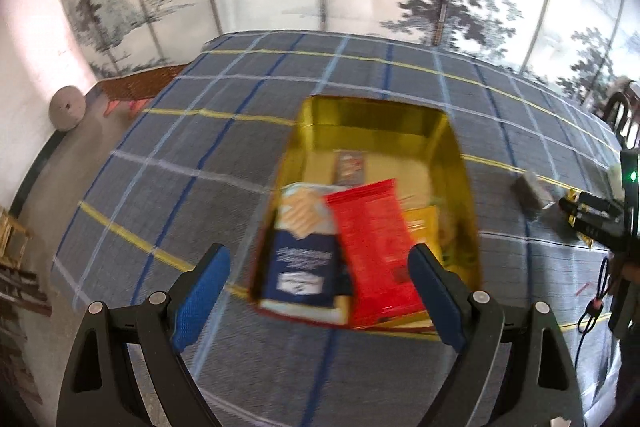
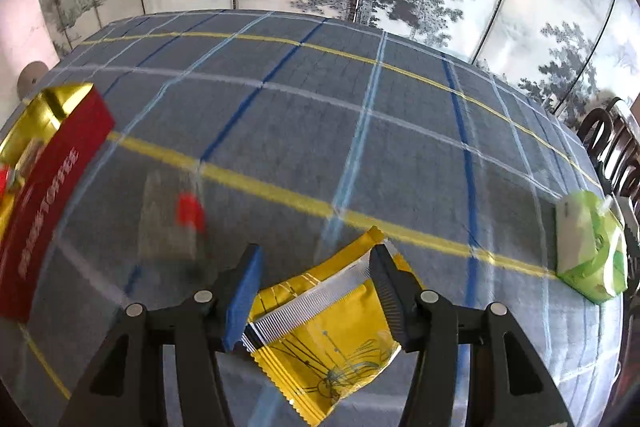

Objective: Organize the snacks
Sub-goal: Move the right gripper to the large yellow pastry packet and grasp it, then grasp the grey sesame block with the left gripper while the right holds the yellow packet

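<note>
The right tongs (image 2: 316, 291) grip a yellow snack packet (image 2: 324, 343) with a silvery crimped band and thin line drawings, held above the plaid counter (image 2: 360, 131). A blurred clear packet with a red patch (image 2: 176, 219) lies ahead to their left. The left tongs (image 1: 320, 295) hang open above a gold-lined tin (image 1: 372, 119), which holds a red packet (image 1: 376, 247) and a navy cracker packet (image 1: 302, 251).

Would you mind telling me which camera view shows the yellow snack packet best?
The right wrist view shows the yellow snack packet best: it fills the foreground between the right gripper fingers, its printed face sharp. The left wrist view catches only a tiny yellow sliver of it at the far right edge.
</note>
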`<state>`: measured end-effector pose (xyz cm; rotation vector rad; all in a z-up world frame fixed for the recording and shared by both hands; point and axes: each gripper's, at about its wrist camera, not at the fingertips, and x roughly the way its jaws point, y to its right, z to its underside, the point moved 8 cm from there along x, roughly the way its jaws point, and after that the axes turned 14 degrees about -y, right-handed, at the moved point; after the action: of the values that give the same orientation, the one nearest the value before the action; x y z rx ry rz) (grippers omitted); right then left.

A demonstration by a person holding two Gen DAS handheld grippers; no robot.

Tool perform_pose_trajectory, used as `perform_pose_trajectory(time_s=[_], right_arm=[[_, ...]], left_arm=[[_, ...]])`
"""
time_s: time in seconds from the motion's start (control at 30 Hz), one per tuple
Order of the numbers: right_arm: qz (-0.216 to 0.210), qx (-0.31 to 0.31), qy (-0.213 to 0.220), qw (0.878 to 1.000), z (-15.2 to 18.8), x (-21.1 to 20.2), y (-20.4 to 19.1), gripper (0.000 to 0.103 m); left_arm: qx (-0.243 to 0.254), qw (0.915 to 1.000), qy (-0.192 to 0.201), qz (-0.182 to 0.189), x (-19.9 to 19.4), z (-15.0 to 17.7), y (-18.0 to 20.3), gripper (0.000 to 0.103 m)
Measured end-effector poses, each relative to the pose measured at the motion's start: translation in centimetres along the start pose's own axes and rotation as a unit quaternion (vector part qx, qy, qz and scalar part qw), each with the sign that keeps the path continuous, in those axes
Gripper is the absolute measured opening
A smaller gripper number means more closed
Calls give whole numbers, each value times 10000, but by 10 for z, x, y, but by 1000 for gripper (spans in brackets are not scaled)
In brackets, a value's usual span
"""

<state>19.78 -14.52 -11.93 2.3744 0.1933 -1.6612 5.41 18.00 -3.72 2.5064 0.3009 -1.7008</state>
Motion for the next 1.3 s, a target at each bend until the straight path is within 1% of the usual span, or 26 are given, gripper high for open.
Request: perform_pose_trajectory(time_s=[0.2,0.3,0.37,0.43,0.47,0.57,0.63,0.67,0.73,0.8,0.83,0.9,1.0,1.07,1.3], right_arm=[[121,-297,133,9994,32,-9,12,57],[62,-172,280,9994,40,-16,21,57],[-189,203,417,9987,46,-26,33,60],[-387,609,433,9965,51,-31,44,61],[-513,882,371,9941,55,-33,51,62],[-615,1466,134,9872,65,-29,63,62],[-650,1748,-54,9824,68,-24,66,62],[-801,1926,-66,9780,68,-22,66,62],[-874,2220,-183,9709,68,-18,67,62],[-998,2461,-191,9639,67,-16,67,62],[-928,2560,-243,9619,64,-15,66,62],[-703,2597,-363,9624,58,-9,62,62],[-538,2641,-464,9619,53,-3,57,62],[-299,2548,-434,9655,48,-1,53,62],[-80,2072,-354,9776,47,3,41,66]], left_arm=[[382,9991,-2,184,1,-7,46,88],[552,9982,-25,241,3,-7,66,88],[638,9976,-44,280,5,-6,76,88],[724,9969,-41,291,5,-4,84,88],[762,9967,-45,293,5,-4,87,88],[819,9961,-63,314,7,-3,92,88],[838,9960,-62,308,8,-2,94,88],[848,9959,-52,299,8,-2,94,88],[861,9959,-45,282,8,-1,93,88],[856,9959,-43,276,8,0,92,88],[844,9960,-46,278,9,0,91,88],[828,9961,-55,295,9,0,90,88],[822,9962,-61,294,10,0,88,88],[814,9962,-68,297,10,0,88,88],[789,9963,-66,320,12,-2,90,88]])
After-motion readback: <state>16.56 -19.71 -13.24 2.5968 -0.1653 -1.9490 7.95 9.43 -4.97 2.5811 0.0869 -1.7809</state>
